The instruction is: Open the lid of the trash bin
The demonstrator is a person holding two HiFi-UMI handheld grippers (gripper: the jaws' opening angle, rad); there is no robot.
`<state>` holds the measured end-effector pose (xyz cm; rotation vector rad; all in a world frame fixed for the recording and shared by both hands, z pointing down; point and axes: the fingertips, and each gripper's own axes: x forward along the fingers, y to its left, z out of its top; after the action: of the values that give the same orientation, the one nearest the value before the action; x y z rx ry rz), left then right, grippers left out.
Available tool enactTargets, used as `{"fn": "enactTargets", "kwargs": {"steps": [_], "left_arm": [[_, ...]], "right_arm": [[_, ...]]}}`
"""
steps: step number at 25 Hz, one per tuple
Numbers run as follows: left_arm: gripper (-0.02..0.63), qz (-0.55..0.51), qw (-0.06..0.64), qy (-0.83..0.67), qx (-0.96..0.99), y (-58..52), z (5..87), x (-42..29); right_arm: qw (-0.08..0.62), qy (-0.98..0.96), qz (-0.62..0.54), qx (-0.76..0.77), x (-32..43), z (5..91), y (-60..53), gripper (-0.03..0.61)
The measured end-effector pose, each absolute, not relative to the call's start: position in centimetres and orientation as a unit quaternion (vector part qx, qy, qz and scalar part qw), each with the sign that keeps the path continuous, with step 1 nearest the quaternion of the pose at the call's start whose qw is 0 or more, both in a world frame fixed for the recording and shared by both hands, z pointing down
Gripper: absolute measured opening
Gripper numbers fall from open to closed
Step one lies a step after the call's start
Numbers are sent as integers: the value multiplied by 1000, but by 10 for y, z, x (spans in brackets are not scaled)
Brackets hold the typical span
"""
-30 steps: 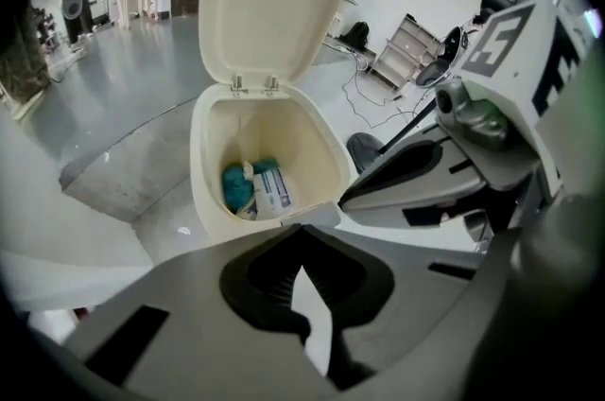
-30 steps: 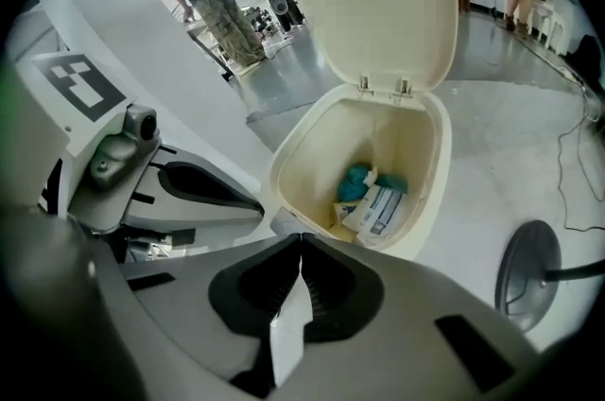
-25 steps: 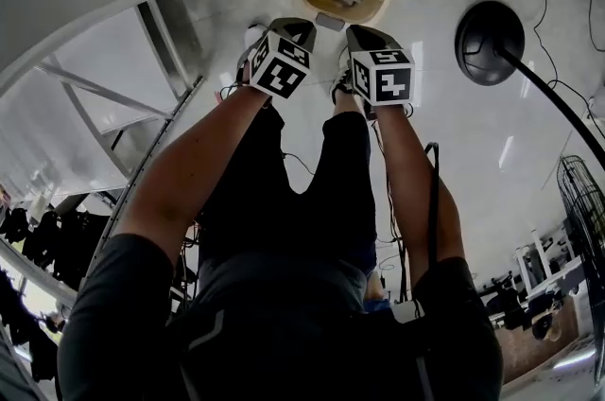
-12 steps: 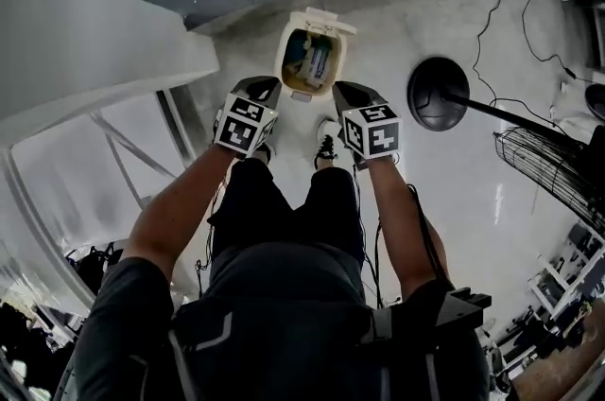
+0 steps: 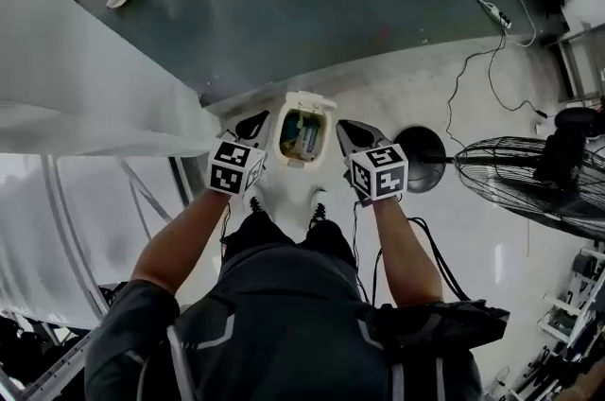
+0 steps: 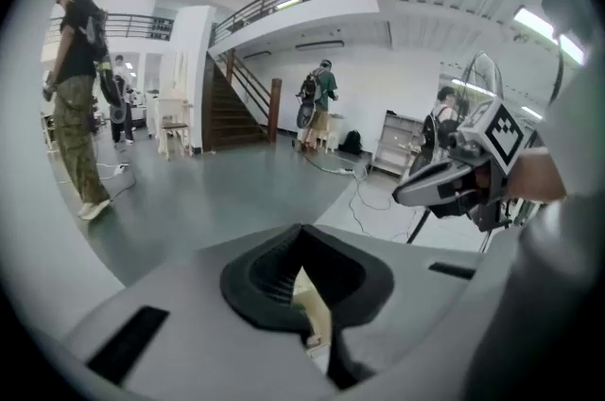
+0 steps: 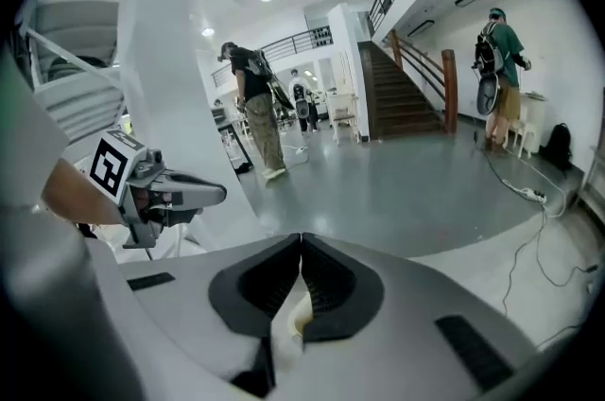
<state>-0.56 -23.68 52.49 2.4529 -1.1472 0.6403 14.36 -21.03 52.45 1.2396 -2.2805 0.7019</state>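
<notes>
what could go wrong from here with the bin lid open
1. The lid stands open with nothing holding it. The left gripper and right gripper are shut, empty and off the bin, so it may drop shut.
2. A cable and the fan base lie on the floor close by; a step could snag them.
</notes>
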Motion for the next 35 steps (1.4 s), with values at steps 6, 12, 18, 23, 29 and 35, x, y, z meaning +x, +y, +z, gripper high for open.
{"fn": "enactTargets", "kwargs": {"steps": [6,12,18,23,29,35], "left_arm": [[9,133,145,-424,884,-245,414,-16],[9,61,114,-430,893,-241,325,-32],[9,21,75,-436,897,-252,268,-50],[9,10,19,-453,891,-249,226,-58],[9,13,5,-480,877,-255,215,-72],[9,8,-11,-476,879,-257,212,-60]], "right_arm": [[188,-849,185,458,148,438,-224,28],[142,-869,122,459,152,339,-225,28],[88,-863,53,495,166,265,-235,28],[40,-837,6,546,188,218,-234,28],[41,-828,-4,559,197,209,-235,26],[34,-826,0,562,201,203,-237,26]]}}
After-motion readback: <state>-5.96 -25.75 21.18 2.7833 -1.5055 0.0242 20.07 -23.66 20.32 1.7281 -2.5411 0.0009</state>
